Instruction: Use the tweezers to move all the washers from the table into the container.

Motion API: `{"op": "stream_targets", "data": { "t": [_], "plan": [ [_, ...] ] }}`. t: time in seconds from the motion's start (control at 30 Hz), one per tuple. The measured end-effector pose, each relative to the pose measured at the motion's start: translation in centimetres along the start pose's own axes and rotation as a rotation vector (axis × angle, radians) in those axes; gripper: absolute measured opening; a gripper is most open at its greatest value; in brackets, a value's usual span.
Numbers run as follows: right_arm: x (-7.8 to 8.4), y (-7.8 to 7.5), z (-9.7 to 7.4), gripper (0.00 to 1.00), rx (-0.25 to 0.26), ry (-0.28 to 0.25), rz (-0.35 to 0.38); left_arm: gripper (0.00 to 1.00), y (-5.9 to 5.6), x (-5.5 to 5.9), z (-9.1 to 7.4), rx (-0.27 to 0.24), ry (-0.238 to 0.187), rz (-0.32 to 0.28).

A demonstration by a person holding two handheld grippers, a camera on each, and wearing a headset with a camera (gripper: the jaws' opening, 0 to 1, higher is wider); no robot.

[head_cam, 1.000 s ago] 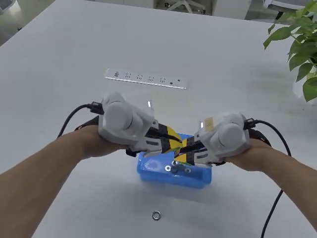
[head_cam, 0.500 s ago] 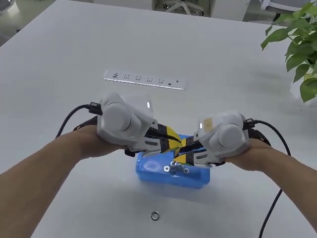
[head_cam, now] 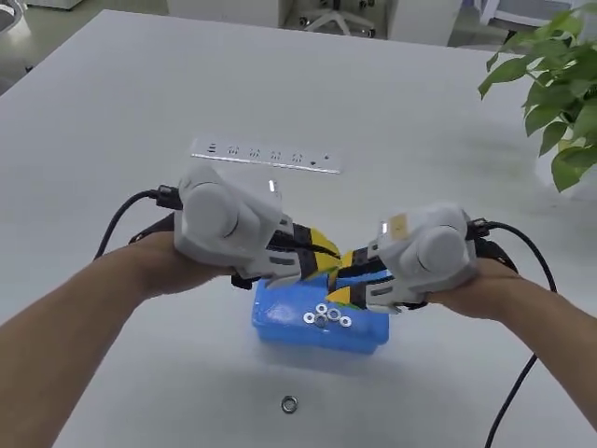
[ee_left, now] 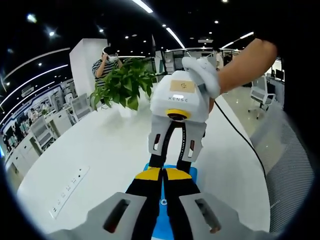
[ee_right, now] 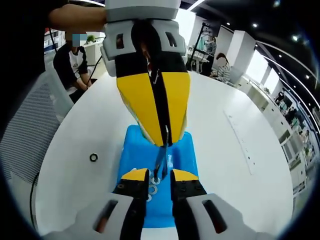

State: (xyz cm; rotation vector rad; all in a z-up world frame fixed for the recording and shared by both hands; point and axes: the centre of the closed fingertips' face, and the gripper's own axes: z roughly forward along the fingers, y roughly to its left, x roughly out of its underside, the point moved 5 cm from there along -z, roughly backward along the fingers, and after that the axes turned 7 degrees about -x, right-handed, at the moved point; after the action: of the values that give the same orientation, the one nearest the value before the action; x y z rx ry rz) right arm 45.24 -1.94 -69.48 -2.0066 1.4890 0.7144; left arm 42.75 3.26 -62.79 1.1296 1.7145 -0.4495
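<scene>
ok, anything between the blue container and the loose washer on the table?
No, bare tabletop between the blue container and the loose washer, seen in the head view.

Left gripper (ee_left: 164, 175) clamped shut, facing the part-open right gripper (ee_right: 160, 176).

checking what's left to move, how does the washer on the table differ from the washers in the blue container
The lone washer lies on the bare table, nearer the person than the container; the washers in the container sit inside it. It is alone; they cluster close together. The tweezers point at the cluster, not the lone washer. All are silvery rings.
</scene>
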Motion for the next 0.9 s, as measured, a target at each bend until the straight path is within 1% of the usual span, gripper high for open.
{"op": "stream_targets", "data": {
  "t": [0.07, 0.1, 0.27, 0.33, 0.43, 0.6, 0.7, 0.87, 0.9],
  "plan": [
    [0.0, 0.1, -0.3, 0.19, 0.006, -0.001, 0.003, 0.05, 0.0, -0.1, -0.1, 0.000, -0.001, -0.018],
    [-0.2, 0.3, -0.5, 0.19, 0.011, -0.009, 0.007, 0.05, -0.1, -0.1, -0.1, 0.000, 0.000, -0.019],
    [-0.4, 0.8, -1.2, 0.21, 0.026, -0.013, 0.012, 0.04, -0.4, -0.6, -0.5, -0.006, -0.004, -0.031],
    [-0.5, 1.0, -1.5, 0.22, 0.036, -0.015, 0.019, 0.04, -0.3, -0.7, -0.7, -0.011, -0.008, -0.039],
    [-0.5, 1.3, -1.9, 0.25, 0.042, -0.027, 0.046, 0.04, -0.3, -0.9, -1.0, -0.017, -0.011, -0.044],
    [-0.3, 2.1, -2.7, 0.30, 0.061, -0.029, 0.073, 0.04, -0.3, -0.9, -1.6, -0.022, -0.008, -0.048],
    [-0.1, 2.4, -3.3, 0.32, 0.074, -0.033, 0.094, 0.04, -0.5, -1.2, -2.1, -0.024, -0.006, -0.052],
    [0.4, 3.1, -4.2, 0.37, 0.094, -0.033, 0.128, 0.04, -0.7, -0.9, -2.8, -0.021, 0.011, -0.066],
    [0.5, 3.3, -4.4, 0.38, 0.100, -0.039, 0.145, 0.04, -0.7, -0.7, -3.1, -0.023, 0.016, -0.064]
  ]
}}
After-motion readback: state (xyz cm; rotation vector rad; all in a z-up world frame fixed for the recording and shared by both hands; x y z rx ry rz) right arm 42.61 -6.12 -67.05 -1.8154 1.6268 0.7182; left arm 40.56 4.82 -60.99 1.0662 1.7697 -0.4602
